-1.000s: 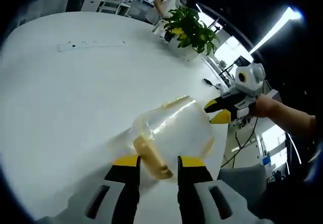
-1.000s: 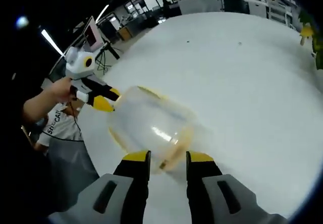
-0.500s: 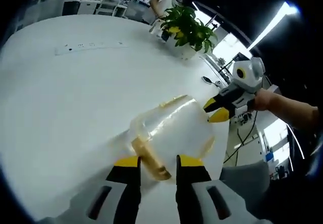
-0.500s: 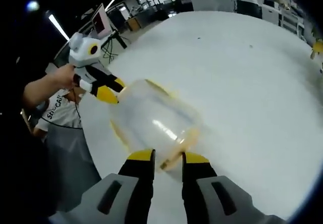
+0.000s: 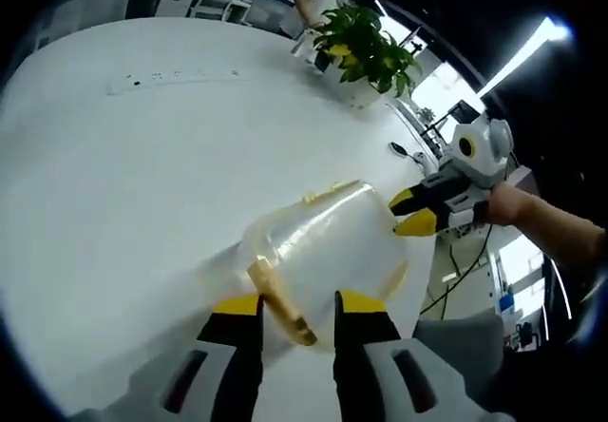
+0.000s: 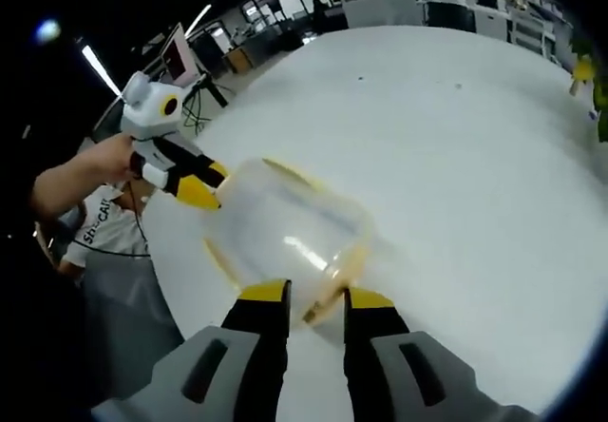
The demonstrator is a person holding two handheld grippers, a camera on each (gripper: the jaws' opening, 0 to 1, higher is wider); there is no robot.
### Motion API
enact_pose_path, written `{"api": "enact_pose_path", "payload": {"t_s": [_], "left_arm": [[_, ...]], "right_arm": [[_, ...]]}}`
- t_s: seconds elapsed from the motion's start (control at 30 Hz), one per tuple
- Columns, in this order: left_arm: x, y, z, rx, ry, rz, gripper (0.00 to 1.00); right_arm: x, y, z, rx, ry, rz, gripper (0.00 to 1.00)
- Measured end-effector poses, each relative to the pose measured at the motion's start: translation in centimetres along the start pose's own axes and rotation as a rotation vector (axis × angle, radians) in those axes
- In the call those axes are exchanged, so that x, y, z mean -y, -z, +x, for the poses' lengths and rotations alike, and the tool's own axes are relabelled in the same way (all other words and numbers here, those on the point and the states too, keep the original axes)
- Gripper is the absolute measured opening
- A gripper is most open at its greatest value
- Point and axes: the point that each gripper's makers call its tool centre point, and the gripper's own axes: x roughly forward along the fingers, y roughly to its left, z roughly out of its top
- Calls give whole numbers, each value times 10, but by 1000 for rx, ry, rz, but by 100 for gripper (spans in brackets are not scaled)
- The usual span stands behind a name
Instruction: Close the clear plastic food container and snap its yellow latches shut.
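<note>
The clear plastic container [image 5: 328, 241] lies on the white table [image 5: 123, 184], held between the two grippers at opposite ends. My left gripper [image 5: 296, 310] is open by a narrow gap, and a yellow latch [image 5: 277, 297] slants between its jaws. The right gripper [image 5: 414, 211] comes in from the right, its tips at the container's far end. In the right gripper view the container [image 6: 290, 232] looks blurred. My right gripper [image 6: 316, 298] stands narrowly open around a thin yellow latch [image 6: 331, 287]. The left gripper [image 6: 195, 182] touches the far end there.
A potted green plant [image 5: 366, 56] stands at the table's far edge, with a white power strip [image 5: 176, 80] flat on the table to its left. A person's hand [image 6: 90, 170] holds the left gripper. Desks and cables lie beyond the table.
The right gripper's jaws have drawn a little closer around the latch. Both views shifted slightly; the container stays between the grippers.
</note>
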Motion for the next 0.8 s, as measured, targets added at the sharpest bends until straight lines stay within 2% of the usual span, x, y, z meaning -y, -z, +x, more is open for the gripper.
{"api": "enact_pose_path", "payload": {"t_s": [0.27,0.47,0.63,0.67,0.77,0.8], "left_arm": [[2,2,0,23,-20,8,23],[1,2,-1,-8,-1,20,23],[3,2,-1,-23,-28,34,24],[4,2,-1,-22,-34,42,25],[2,-4,-2,14,-93,170,27],[3,-3,-3,23,-108,161,28]], "right_arm": [[-1,0,3,-30,34,0,18],[-1,0,3,-42,50,-27,19],[-2,-1,4,-23,64,-89,21],[-1,-2,4,-24,72,-117,21],[-2,-3,5,-39,75,-169,21],[0,-4,5,-42,62,-190,22]]}}
